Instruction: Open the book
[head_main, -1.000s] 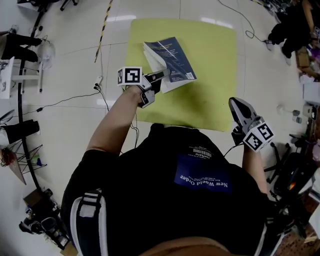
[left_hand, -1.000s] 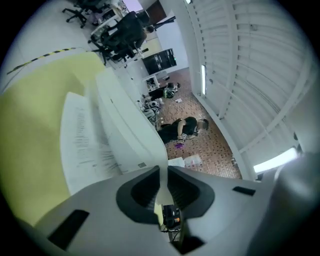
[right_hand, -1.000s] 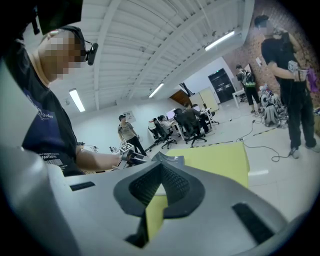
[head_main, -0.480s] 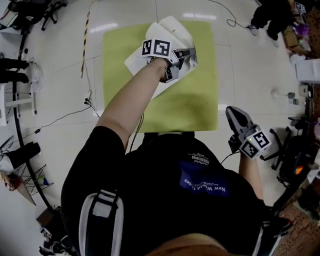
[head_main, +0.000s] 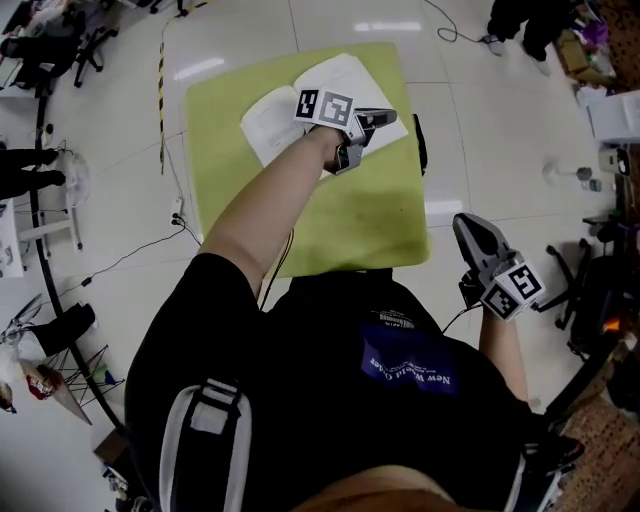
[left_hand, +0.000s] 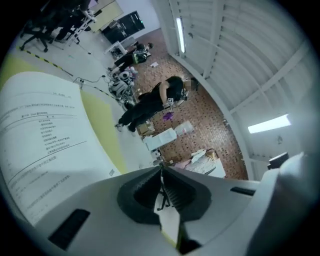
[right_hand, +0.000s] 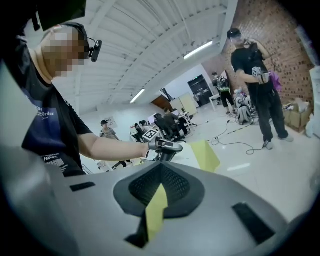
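Left tongs (head_main: 378, 118), shut and empty, hang over the right page of the open book (head_main: 285, 110) at the far end of the mat (head_main: 340, 215), whose near half is bare, with the right tongs (head_main: 466, 224) off its near right corner; the left gripper view shows the tips together beside the page, and the right gripper view shows the tips together on nothing, with open floor (right_hand: 270, 165) beyond.

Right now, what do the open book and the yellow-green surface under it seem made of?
Open book: paper, matte white pages with fine black print. Yellow-green surface: probably smooth laminate or painted board, flat and evenly coloured; a mat is possible.
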